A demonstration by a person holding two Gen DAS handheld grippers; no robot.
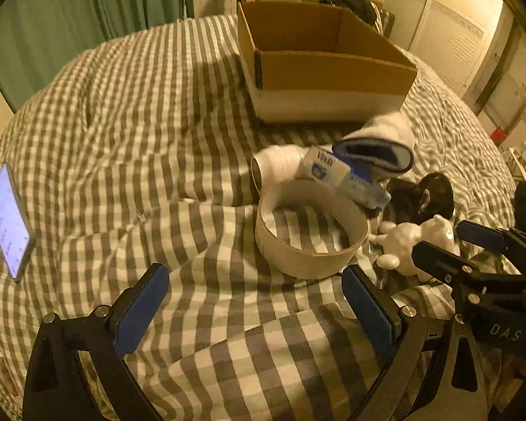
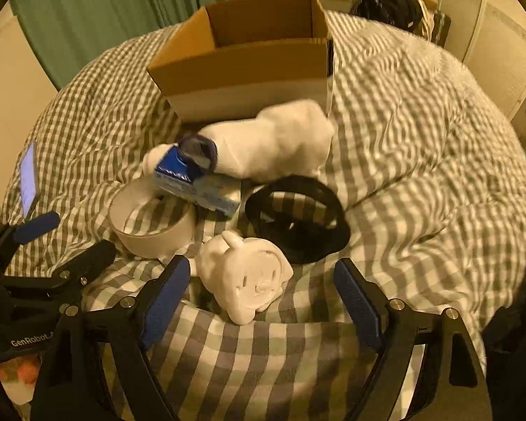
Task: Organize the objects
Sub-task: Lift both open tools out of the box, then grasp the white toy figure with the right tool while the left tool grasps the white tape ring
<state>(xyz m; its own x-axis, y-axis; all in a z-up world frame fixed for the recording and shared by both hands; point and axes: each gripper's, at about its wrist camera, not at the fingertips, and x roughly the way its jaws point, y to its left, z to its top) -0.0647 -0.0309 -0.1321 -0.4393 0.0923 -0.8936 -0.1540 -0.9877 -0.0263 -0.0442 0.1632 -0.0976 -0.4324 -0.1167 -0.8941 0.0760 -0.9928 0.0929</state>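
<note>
Bedroom, checked duvet [image 1: 157, 112], green curtain [image 1: 87, 3]

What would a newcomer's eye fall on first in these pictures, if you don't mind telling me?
Probably the open cardboard box at the far side of the checked quilt, with a small heap in front of it: a white tape ring, a blue-and-white packet, a white sock, a black ring and a white figurine. Both grippers, left and right, are open, and a lit phone lies at the left.

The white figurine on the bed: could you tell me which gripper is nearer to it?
Right. The right gripper brackets the white figurine; the left gripper faces the white ring beside it.
</note>
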